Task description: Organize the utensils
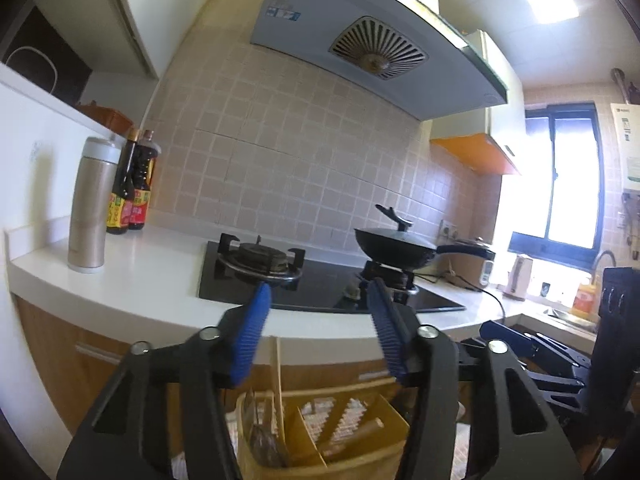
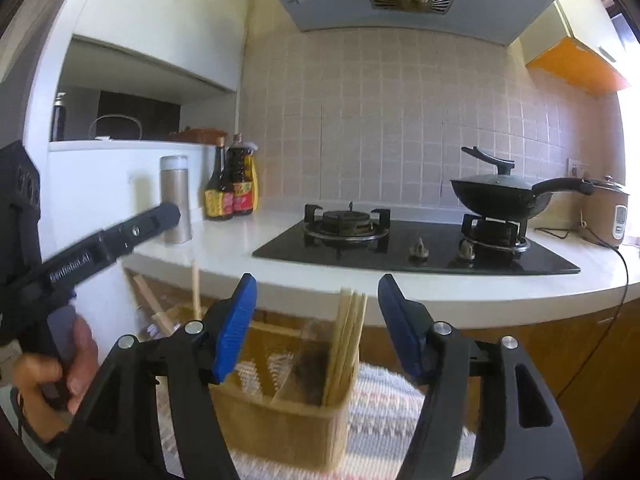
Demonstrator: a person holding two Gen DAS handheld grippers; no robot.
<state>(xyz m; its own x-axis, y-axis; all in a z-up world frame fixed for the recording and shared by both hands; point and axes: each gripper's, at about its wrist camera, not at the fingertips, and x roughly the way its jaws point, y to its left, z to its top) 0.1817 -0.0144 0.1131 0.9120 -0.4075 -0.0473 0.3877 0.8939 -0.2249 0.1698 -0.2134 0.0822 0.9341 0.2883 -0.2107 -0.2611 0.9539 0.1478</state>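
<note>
A wooden utensil holder with several compartments stands low in front of the counter, below my left gripper, which is open and empty. It holds a single chopstick, a wooden handle and dark utensils. In the right wrist view the holder stands on a woven mat with a bundle of chopsticks upright in its near corner. My right gripper is open and empty above it. The left gripper's body shows at left, held by a hand.
A white counter carries a black gas hob, a wok with lid, a steel flask and sauce bottles. A rice cooker stands at right. A range hood hangs overhead. Wooden cabinet doors sit below.
</note>
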